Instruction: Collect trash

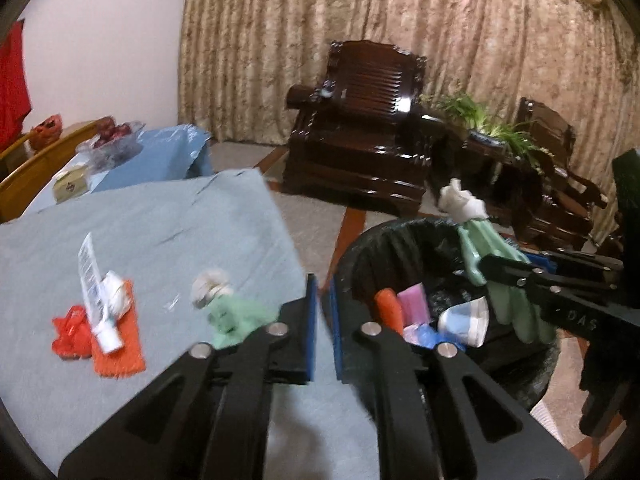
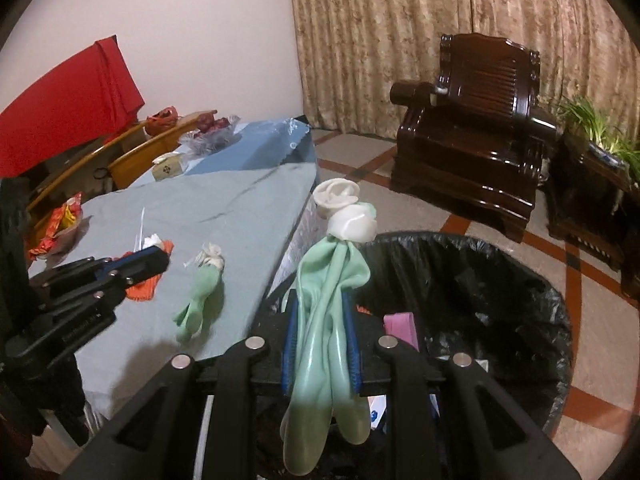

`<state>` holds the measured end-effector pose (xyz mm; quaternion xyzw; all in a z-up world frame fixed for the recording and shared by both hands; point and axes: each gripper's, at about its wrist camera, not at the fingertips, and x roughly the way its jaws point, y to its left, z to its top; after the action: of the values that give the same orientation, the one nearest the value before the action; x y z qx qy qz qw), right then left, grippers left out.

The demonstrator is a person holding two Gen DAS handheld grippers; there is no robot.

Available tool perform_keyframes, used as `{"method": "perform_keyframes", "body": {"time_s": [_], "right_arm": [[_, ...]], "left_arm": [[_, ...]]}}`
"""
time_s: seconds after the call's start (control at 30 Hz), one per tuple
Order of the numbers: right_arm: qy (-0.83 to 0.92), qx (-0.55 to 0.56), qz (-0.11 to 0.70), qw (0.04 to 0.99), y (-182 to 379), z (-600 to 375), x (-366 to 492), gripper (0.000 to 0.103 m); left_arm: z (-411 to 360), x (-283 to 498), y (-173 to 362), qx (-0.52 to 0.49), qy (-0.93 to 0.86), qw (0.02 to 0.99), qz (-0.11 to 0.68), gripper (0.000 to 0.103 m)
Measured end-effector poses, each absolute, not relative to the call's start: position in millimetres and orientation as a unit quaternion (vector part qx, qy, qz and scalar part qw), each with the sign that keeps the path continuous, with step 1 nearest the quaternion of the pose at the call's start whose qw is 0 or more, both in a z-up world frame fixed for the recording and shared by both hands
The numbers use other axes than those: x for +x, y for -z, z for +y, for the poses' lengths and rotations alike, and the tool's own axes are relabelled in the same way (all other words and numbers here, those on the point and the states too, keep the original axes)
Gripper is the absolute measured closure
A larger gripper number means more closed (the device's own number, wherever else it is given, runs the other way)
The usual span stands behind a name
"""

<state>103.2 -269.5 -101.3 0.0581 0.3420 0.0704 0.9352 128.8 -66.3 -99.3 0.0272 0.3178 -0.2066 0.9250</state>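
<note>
The bin (image 2: 500, 280), lined with a black bag, stands on the floor just beside the corner of the table (image 1: 140, 232). Over its rim the right gripper (image 2: 320, 344) holds a green glove (image 2: 328, 320), the blue pads squeezed against it from both sides; the white cuff sticks up above the fingers and the glove's fingers dangle below them, towards the bin's near rim. Inside the bin lie a pink packet (image 1: 414, 300), an orange wrapper (image 1: 390, 308) and a white-and-blue wad (image 1: 466, 320).

The left gripper (image 1: 324, 328) hangs over the table edge nearest the bin, pads drawn almost together with only a thin slit between them and nothing gripped.

Just away from the bin, on the table, a second glove (image 2: 200, 300) lies flat, its white cuff bunched at the far end. Further from the bin sit a white tube (image 1: 96, 292) lying across an orange cloth (image 1: 120, 344), a crumpled tissue (image 1: 118, 288) touching the tube, and a red scrap (image 1: 70, 332) beside them. A dark armchair (image 2: 472, 128) stands well beyond the bin, before the curtain (image 1: 360, 20).
</note>
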Motion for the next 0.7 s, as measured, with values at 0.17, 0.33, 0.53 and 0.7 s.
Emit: {"method": "perform_keyframes", "body": {"time_s": [0.17,0.33,0.53,0.7], "right_arm": [[-0.099,0.062,0.346,0.931,113,-251,113,0.082],[-0.118,0.057,0.348,0.928,122,-233,138,0.082],[-0.122,0.049,0.368,0.92,142,-221,171,0.082],[-0.124,0.052,0.379,0.916,152,-222,185,0.082]], "left_arm": [[-33,131,116,0.02,0.163,0.926,0.339,0.059],[-19,152,127,0.013,0.14,0.925,0.353,0.04],[-25,181,149,0.017,0.136,0.918,0.373,0.031],[-30,199,171,0.015,0.134,0.907,0.399,0.03]]}}
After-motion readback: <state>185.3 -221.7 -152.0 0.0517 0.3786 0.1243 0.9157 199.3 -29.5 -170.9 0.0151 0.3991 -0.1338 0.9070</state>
